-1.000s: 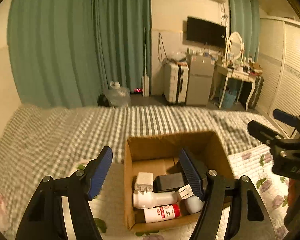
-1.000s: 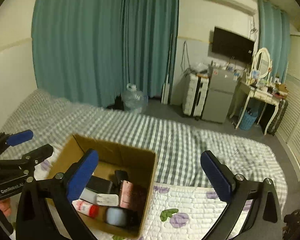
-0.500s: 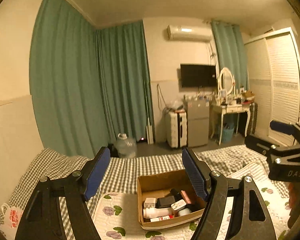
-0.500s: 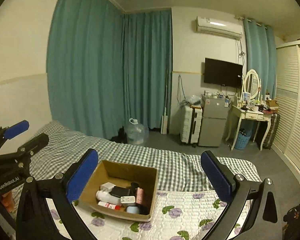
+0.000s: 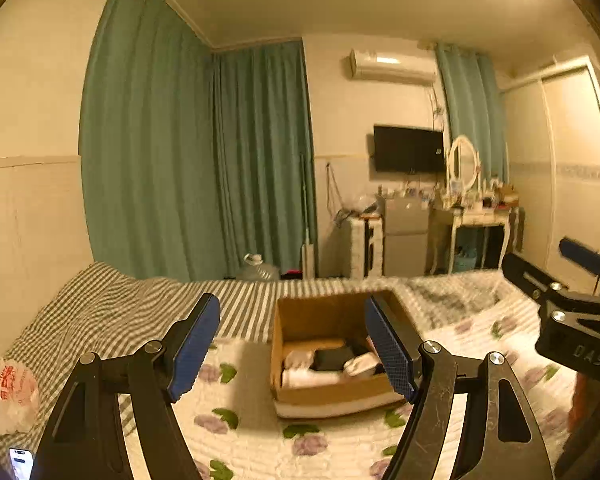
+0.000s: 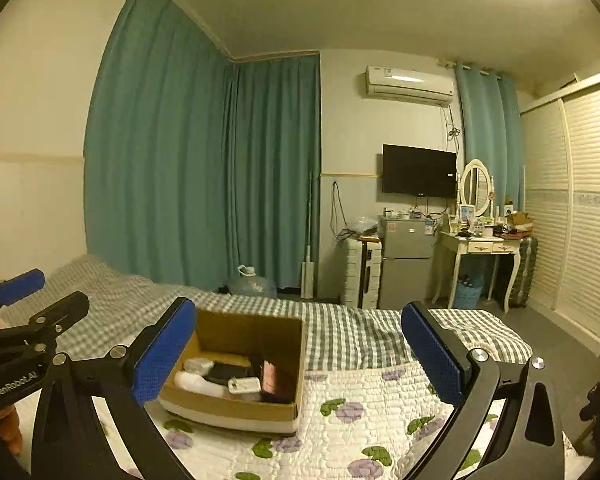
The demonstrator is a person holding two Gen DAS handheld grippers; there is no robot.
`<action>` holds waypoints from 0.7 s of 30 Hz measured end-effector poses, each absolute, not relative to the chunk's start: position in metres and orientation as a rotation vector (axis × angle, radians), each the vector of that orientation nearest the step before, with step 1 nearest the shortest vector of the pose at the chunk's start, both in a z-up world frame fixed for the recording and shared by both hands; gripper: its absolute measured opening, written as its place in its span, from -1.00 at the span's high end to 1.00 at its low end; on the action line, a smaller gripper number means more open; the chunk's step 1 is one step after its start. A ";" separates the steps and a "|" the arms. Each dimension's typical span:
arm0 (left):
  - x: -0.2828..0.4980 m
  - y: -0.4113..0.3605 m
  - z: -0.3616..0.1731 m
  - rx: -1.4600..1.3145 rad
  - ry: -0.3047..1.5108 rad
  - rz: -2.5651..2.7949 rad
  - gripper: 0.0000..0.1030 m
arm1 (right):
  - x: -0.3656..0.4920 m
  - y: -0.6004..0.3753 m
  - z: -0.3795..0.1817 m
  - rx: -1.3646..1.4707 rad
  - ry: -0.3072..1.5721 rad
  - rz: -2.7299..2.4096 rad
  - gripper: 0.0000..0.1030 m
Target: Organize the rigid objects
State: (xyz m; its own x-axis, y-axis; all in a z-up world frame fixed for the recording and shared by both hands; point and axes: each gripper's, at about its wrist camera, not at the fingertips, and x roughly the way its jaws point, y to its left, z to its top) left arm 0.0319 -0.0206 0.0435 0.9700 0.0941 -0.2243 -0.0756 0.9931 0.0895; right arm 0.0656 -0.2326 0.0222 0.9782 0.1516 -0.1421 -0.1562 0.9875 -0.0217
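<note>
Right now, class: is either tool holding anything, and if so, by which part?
Nothing is held. The left tool and right tool both stand open with nothing between their pads, back from the cardboard box on the bed.

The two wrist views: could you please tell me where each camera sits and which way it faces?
Left wrist: on the left gripper, looking across the bed at the cardboard box; its open jaws and the right gripper at right show.
Right wrist: on the right gripper, facing the same way; its open jaws, the left gripper and a hand show.
Shared: box, green curtains, television.
</note>
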 end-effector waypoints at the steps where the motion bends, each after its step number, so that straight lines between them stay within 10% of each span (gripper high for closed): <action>1: 0.037 -0.021 0.037 0.092 0.237 0.093 -0.50 | 0.068 -0.231 0.017 -0.032 0.143 0.160 -1.00; 21: 0.034 -0.002 0.016 0.023 0.271 0.109 -0.50 | 0.081 -0.227 -0.012 -0.047 0.207 0.155 -1.00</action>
